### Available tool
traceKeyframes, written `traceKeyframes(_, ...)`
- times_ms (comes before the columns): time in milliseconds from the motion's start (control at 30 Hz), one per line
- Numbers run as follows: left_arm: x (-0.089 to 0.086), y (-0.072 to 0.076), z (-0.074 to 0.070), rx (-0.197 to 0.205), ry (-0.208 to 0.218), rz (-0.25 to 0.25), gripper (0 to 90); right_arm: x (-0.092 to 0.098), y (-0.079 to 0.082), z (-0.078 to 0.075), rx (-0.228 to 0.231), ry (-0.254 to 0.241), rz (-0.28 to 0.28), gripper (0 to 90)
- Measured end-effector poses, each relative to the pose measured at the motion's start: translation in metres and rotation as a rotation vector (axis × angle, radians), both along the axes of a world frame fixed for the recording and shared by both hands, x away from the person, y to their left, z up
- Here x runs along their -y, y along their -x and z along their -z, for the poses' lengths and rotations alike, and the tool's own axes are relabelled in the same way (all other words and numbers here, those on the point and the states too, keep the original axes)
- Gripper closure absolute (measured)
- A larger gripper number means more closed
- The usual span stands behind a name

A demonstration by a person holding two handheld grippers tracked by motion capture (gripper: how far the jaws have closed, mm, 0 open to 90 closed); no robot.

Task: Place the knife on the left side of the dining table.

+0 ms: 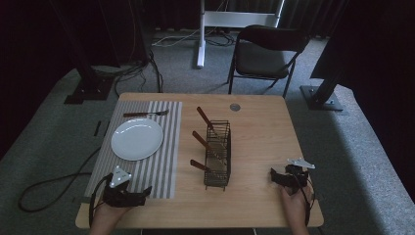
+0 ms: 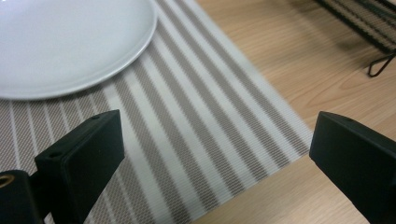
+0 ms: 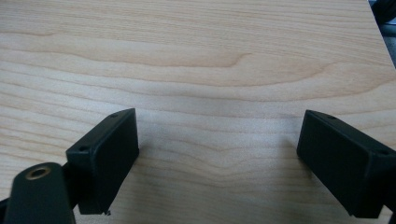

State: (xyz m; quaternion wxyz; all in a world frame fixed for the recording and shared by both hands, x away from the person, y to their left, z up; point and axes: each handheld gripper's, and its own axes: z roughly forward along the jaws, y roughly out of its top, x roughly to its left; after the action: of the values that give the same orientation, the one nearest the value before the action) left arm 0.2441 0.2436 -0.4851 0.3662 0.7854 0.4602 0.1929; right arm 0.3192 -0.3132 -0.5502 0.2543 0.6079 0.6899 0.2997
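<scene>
Both grippers sit low at the near edge of the wooden surface (image 1: 254, 147), one in each hand. The left gripper (image 1: 142, 195) rests at the near corner of the striped mat (image 1: 161, 166), its fingers (image 2: 79, 163) spread wide and released, nothing between them; in the left gripper view the mat's stripes run under the gap and the white plate (image 2: 70, 42) lies just ahead on the mat. The right gripper (image 1: 275, 177) is over at the near right, well apart from the left one, and its fingers (image 3: 105, 158) are released too, with bare wood showing between them in the right gripper view. Between the two grippers, toward the middle, stands the black wire basket (image 1: 218, 152), with three brown-handled utensils (image 1: 203, 142) leaning out of it to the left. Beyond the plate, a fork (image 1: 145, 114) lies across the far end of the mat.
</scene>
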Motion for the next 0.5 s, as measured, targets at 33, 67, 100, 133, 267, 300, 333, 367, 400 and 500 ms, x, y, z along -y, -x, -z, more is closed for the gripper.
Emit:
traceKeyframes(33,0.003,0.000,-0.002,0.007,0.007,0.007,3.3,0.000,0.000,0.000,0.000,0.000,0.000,12.0)
traceKeyframes(67,0.006,0.000,-0.004,0.010,0.006,0.012,3.4,0.000,0.000,0.000,0.000,0.000,0.000,12.0)
traceKeyframes(100,0.009,-0.001,-0.006,0.014,0.007,0.027,3.4,0.000,0.000,0.000,0.000,0.000,0.000,12.0)
traceKeyframes(133,0.011,0.000,-0.007,0.020,0.004,0.031,3.3,0.000,0.000,0.000,0.000,0.000,0.000,12.0)
traceKeyframes(267,0.022,-0.001,-0.016,0.031,0.024,0.068,3.3,0.000,0.000,0.000,0.000,0.000,0.000,11.9)
traceKeyframes(300,0.025,-0.001,-0.018,0.039,0.021,0.076,3.3,0.000,0.000,0.000,0.000,0.000,0.000,12.0)
traceKeyframes(333,0.028,-0.001,-0.020,0.042,0.023,0.078,3.4,0.000,0.000,0.000,0.000,0.000,0.000,12.0)
traceKeyframes(367,0.032,-0.001,-0.022,0.041,0.028,0.100,3.4,0.000,0.000,0.000,0.000,0.000,0.000,12.0)
traceKeyframes(400,0.034,-0.002,-0.023,0.044,0.026,0.100,3.3,0.000,0.000,0.000,0.000,0.000,0.000,12.0)
traceKeyframes(500,0.042,-0.005,-0.026,0.052,0.024,0.120,3.3,0.000,0.000,0.000,0.000,0.000,-0.001,12.0)
